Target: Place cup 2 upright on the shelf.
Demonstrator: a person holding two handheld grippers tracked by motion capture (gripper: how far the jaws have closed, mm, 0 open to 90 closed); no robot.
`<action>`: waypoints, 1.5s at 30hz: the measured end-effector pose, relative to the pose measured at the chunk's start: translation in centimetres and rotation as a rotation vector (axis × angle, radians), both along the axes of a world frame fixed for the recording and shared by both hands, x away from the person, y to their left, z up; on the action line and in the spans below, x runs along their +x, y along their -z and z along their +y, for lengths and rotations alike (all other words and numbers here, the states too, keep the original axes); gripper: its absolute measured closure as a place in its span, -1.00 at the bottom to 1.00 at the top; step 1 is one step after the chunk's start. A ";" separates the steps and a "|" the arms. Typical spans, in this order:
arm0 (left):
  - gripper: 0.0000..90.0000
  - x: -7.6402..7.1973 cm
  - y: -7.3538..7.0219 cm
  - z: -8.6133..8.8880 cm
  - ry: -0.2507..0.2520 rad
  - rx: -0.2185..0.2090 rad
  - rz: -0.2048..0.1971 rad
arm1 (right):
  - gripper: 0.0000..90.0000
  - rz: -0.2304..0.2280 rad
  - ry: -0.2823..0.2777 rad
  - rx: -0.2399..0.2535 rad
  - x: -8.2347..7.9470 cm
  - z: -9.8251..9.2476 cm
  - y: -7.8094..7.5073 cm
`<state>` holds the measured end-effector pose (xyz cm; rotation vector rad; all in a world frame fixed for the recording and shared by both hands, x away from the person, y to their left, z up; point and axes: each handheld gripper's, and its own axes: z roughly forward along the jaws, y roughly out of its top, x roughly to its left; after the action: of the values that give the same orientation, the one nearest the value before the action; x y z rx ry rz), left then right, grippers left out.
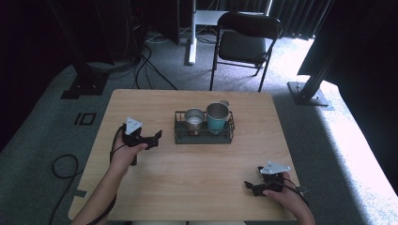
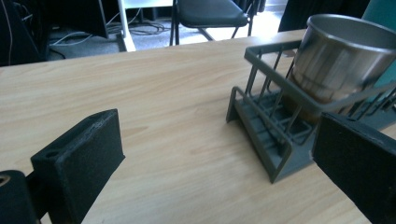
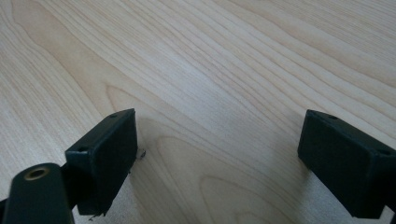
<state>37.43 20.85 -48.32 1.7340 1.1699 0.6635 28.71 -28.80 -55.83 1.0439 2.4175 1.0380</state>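
Shiny steel cup stands upright in dark wire rack.

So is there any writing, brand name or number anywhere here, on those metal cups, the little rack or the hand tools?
None can be read.
The steel cup shows bare metal, with no print.
The teal cup is too small to show any label.
The rack is plain grey.
The left gripper and right gripper carry no readable marks.
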 end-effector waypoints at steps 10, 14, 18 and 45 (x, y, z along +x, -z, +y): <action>-0.94 -1.4 0.8 2.0 -0.022 -0.004 0.026 | -0.75 0.000 0.000 0.000 0.0 0.0 0.0; -0.94 -2.1 1.3 2.6 -0.022 -0.004 0.038 | -0.75 0.000 0.000 0.000 0.0 0.0 0.0; -0.94 -2.7 1.6 2.8 -0.028 0.007 0.052 | -0.75 0.000 0.000 0.000 0.0 0.0 0.0; -0.94 -7.6 5.5 7.4 -0.128 0.056 0.140 | -0.75 -0.002 -0.001 0.000 0.0 0.0 0.0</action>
<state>29.84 28.23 -53.79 1.7869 1.3793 0.6657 28.71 -28.79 -55.84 1.0418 2.4167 1.0384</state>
